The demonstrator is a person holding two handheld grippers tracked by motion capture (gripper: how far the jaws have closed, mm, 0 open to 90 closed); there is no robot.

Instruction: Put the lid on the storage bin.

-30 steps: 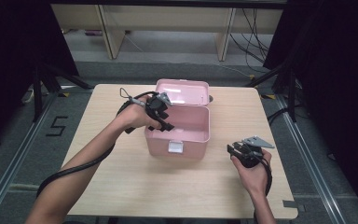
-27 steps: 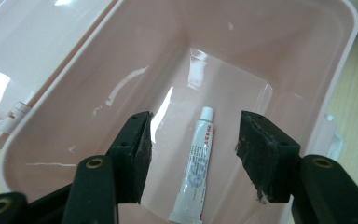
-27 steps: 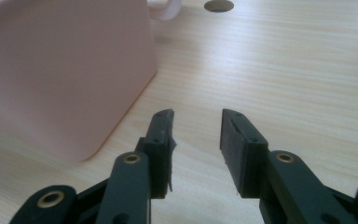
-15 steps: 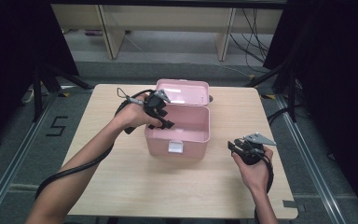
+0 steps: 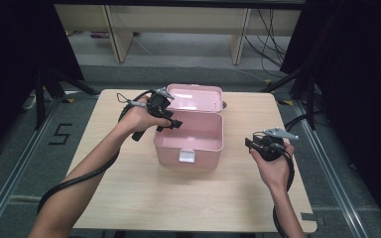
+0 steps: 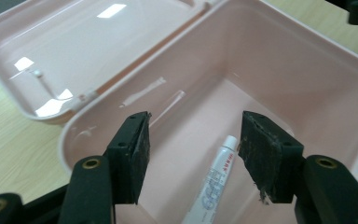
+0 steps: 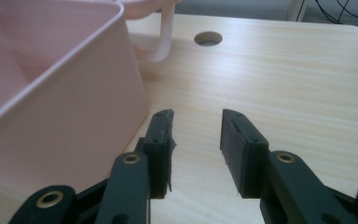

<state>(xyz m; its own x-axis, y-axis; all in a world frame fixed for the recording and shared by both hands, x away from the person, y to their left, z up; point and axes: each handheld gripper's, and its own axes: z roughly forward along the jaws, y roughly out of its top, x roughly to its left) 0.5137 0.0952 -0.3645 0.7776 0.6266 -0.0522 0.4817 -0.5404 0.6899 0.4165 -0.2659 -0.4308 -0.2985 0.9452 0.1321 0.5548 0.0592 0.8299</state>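
A pink plastic box [image 5: 191, 144] stands mid-table with its lid [image 5: 194, 96] hinged back. In the left gripper view a white tube [image 6: 212, 184] lies on the floor of the pink box [image 6: 279, 79]. My left gripper [image 5: 171, 124] hovers over the box's left rim, and in its own view the left gripper [image 6: 193, 156] is open, jaws apart above the tube with nothing between them. My right gripper [image 5: 253, 145] is held just right of the box, above the table. That right gripper [image 7: 196, 140] is open and empty beside the box wall [image 7: 65, 102].
The wooden table [image 5: 129, 193] has a round cable hole [image 7: 208, 38] behind the box's pink handle [image 7: 161, 39]. Black cables trail from both grippers. Dark curtains and shelving legs stand beyond the table's far edge.
My left gripper has shifted slightly toward the box's front left, still over the opening. The right gripper has stayed almost still beside the box.
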